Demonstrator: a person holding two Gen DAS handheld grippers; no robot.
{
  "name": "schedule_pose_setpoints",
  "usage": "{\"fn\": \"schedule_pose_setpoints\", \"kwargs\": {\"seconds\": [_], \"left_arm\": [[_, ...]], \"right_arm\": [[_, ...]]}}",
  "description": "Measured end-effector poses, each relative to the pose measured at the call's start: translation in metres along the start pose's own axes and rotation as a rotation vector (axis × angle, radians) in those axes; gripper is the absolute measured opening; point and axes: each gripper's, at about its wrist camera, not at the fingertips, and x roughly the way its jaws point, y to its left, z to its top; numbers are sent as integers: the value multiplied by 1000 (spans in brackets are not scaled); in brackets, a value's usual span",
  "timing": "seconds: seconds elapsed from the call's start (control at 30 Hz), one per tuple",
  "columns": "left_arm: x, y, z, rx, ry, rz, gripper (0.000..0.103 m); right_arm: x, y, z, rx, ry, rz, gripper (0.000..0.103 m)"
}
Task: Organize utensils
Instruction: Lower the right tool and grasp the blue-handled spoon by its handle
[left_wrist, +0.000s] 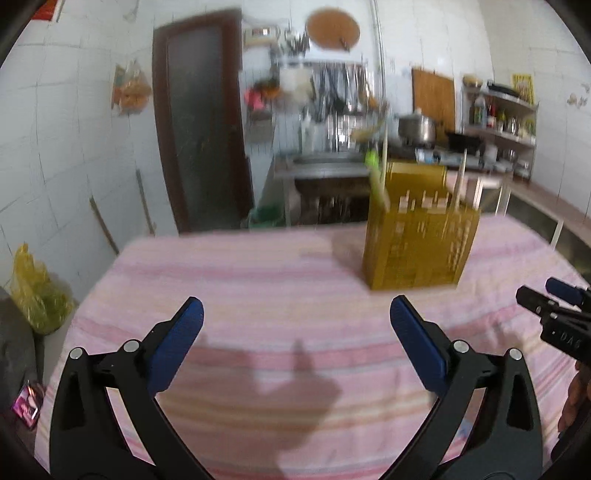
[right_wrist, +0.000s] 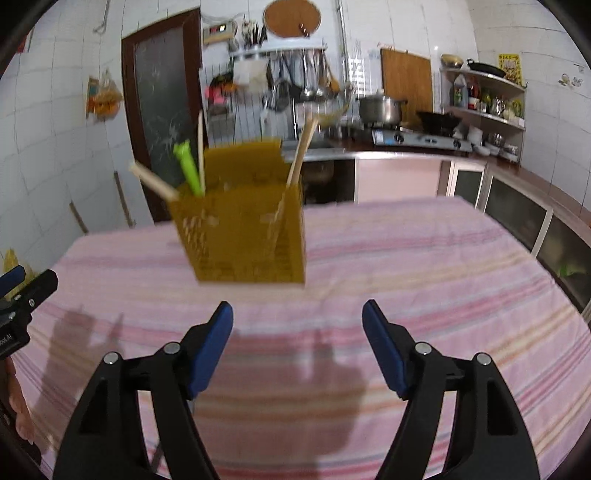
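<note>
A yellow perforated utensil holder (left_wrist: 421, 240) stands on the pink striped tablecloth (left_wrist: 258, 280), ahead and to the right of my left gripper (left_wrist: 295, 314). It holds wooden chopsticks (right_wrist: 303, 151) and a green-handled utensil (right_wrist: 189, 168). In the right wrist view the holder (right_wrist: 247, 229) stands just ahead and slightly left of my right gripper (right_wrist: 297, 317). Both grippers are open and empty above the cloth. The right gripper also shows at the right edge of the left wrist view (left_wrist: 554, 314). Both views are blurred.
The table's far edge (right_wrist: 388, 203) meets a kitchen counter with a gas stove (right_wrist: 421, 140) and a pot (right_wrist: 380, 109). A sink (left_wrist: 325, 162) and a brown door (left_wrist: 203, 122) lie behind. A yellow bag (left_wrist: 37, 291) sits left of the table.
</note>
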Motion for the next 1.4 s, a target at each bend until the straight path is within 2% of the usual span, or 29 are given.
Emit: {"fn": "schedule_pose_setpoints", "kwargs": {"seconds": [0.27, 0.5, 0.77, 0.87, 1.2, 1.33, 1.4], "left_arm": [[28, 25, -44, 0, 142, 46, 98], [52, 34, -58, -10, 247, 61, 98], [54, 34, -60, -16, 260, 57, 98], [54, 31, -59, -3, 255, 60, 98], [54, 24, -57, 25, 260, 71, 98], [55, 21, -54, 16, 269, 61, 98], [54, 16, -49, 19, 266, 53, 98]], "right_arm": [[10, 20, -41, -57, 100, 4, 72], [13, 36, -54, -112, 155, 40, 72], [20, 62, -64, -219, 228, 59, 70], [20, 70, -64, -238, 240, 51, 58], [29, 88, -67, -257, 314, 84, 35], [38, 89, -60, -240, 325, 97, 10], [42, 87, -57, -217, 340, 117, 7]]}}
